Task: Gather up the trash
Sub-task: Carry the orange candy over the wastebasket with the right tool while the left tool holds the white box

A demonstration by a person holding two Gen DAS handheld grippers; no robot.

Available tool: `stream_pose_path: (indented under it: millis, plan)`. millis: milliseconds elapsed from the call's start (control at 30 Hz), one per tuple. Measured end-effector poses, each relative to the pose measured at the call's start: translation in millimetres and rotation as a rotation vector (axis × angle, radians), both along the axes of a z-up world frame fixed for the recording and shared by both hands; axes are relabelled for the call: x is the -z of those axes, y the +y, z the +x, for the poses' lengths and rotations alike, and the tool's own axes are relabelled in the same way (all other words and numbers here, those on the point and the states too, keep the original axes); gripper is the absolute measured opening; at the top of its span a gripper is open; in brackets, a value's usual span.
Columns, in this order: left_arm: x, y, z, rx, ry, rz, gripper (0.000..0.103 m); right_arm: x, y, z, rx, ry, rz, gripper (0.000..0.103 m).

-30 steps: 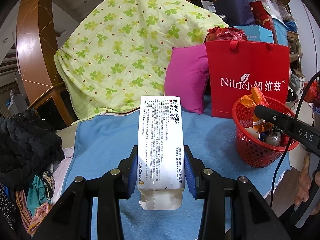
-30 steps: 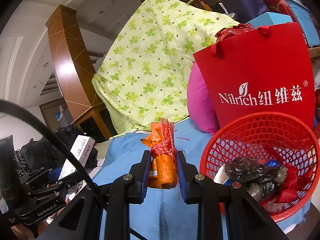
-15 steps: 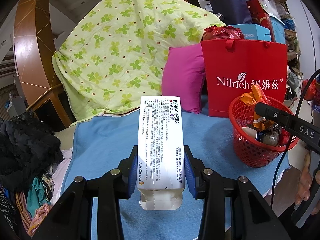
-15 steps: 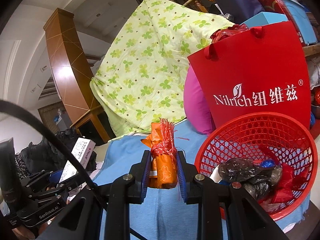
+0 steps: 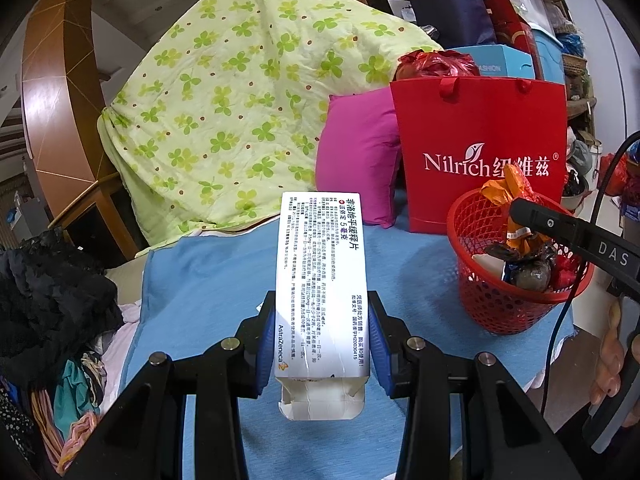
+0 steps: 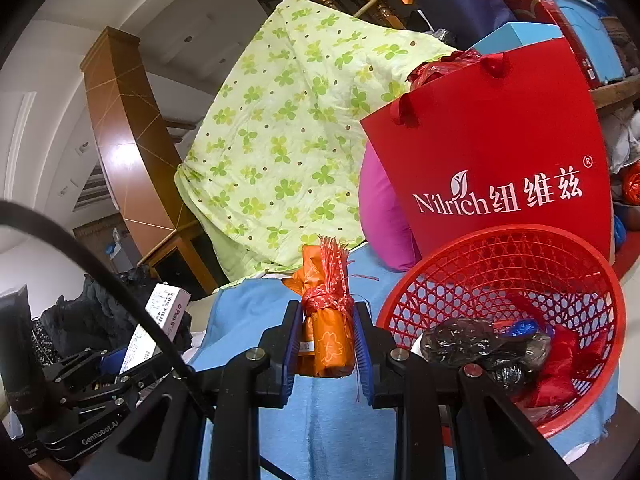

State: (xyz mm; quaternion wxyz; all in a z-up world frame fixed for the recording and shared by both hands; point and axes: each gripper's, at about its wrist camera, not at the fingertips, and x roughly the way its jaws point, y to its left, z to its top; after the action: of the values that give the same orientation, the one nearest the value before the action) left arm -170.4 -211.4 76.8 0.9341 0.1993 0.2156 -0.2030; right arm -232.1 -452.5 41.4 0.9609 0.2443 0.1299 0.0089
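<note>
Jaws of my left gripper (image 5: 321, 338) are clamped on a white medicine box (image 5: 321, 280), centre of the left wrist frame, above the blue cloth (image 5: 208, 276). Jaws of my right gripper (image 6: 325, 344) are clamped on an orange wrapper bundle (image 6: 326, 334), lower centre of its frame, just left of the red mesh basket (image 6: 516, 248) holding crumpled trash (image 6: 480, 346).

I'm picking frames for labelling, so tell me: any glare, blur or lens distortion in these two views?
Left wrist view: sharp, the print on the white medicine box reads clearly; fisheye bends the wooden column; dark vignette at the corners. Right wrist view: a bright glare patch on the same column, strong barrel bending at the edges, the red basket and orange packet in focus, no motion blur.
</note>
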Motion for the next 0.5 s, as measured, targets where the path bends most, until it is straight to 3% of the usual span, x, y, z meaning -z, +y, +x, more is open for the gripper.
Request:
stream_pose_path:
  millis: [500]
  plan:
    - [-1.0,-9.4,-2.2,0.017,-0.007,0.014,0.043,-0.3,-5.9,-7.4,0.023,-0.001,0.011,0.027]
